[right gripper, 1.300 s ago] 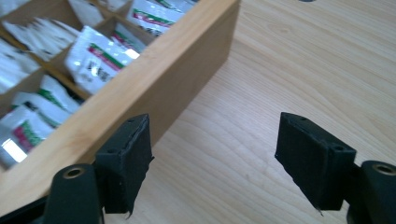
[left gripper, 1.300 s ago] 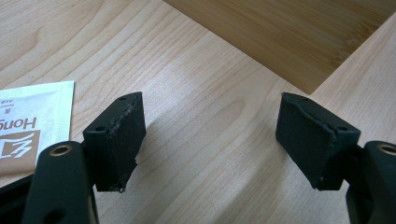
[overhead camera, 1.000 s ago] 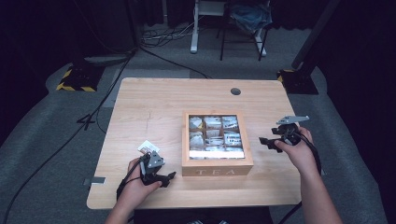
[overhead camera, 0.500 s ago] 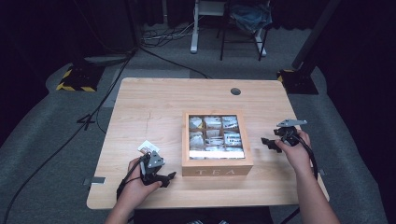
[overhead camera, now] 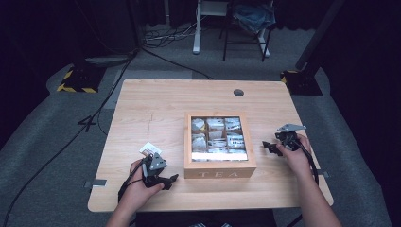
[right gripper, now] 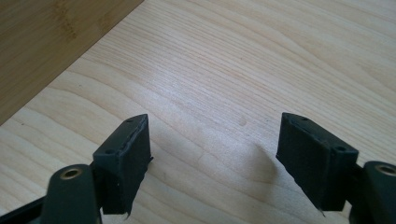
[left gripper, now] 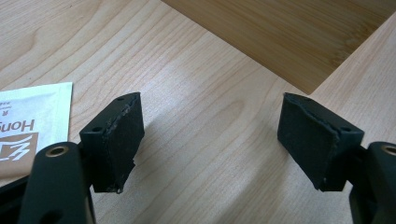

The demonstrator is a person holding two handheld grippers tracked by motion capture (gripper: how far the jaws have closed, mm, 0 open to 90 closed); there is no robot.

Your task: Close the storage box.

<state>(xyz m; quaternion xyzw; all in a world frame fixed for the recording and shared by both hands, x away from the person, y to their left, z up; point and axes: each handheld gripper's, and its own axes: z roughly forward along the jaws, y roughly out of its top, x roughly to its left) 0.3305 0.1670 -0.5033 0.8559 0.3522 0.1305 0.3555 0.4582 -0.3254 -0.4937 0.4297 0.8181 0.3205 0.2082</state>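
Two spread grippers (overhead camera: 169,180) (overhead camera: 268,146) flanking tea box (overhead camera: 220,168).

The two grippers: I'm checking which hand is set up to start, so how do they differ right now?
The left gripper sits by the tea box's front-left corner, beside a loose tea packet; the right gripper sits off the box's right side over bare table. Both stand open and empty.

Pretty dark room overall, black walls or curtains all around. Light wooden table (overhead camera: 156,109) with a round cable hole (overhead camera: 238,92) sits on grey carpet (overhead camera: 52,142). Black cables (overhead camera: 80,127) snake across the floor at left. Yellow-black striped base (overhead camera: 75,81) upper left, a white-legged desk frame (overhead camera: 203,28) and chair (overhead camera: 253,21) up top.
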